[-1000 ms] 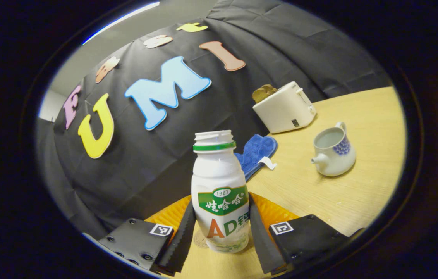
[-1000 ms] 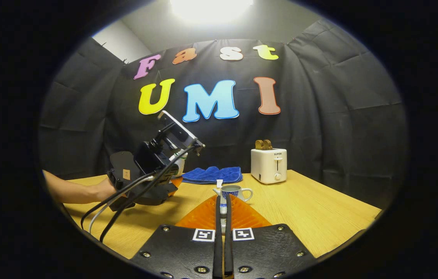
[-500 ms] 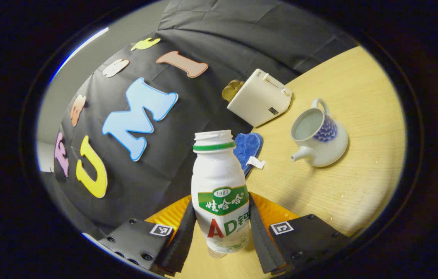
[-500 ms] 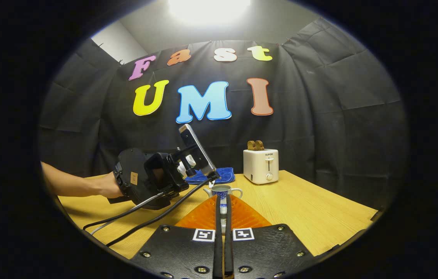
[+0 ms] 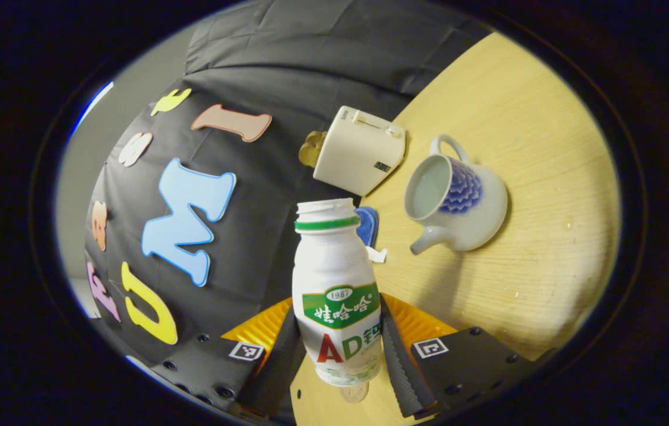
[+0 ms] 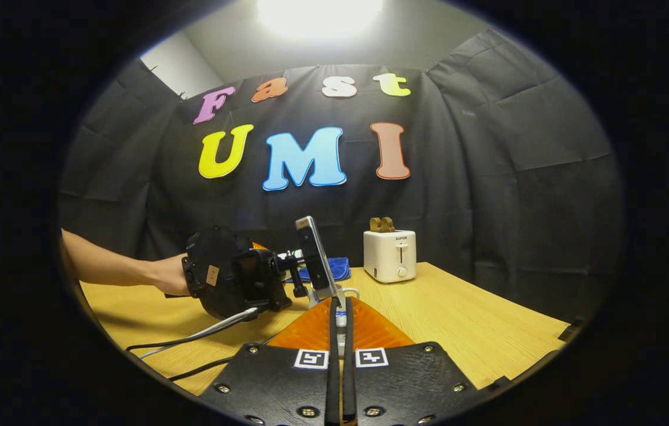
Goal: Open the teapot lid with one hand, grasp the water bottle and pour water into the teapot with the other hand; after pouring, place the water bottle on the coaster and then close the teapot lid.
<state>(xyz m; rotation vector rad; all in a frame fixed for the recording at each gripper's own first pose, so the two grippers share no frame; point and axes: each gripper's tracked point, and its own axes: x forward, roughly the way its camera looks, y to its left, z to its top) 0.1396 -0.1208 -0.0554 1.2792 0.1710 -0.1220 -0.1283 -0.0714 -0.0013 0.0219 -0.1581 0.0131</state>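
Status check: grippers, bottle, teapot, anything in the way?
Left gripper shut on water bottle, cap off. Right gripper shut on lid. Teapot open, on table. Nothing between bottle and teapot.

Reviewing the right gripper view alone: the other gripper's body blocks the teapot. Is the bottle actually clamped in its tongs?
Observer: Yes. In the left gripper view, both fingers of the left tongs press the water bottle at its sides.
Operator: My right tongs pinch what looks like the teapot lid. Is the bottle capped?
Observer: No, its mouth is uncapped.
Operator: Is it over the teapot?
Observer: Not yet. In that view the mouth sits left of the pot's open rim, apart from it.
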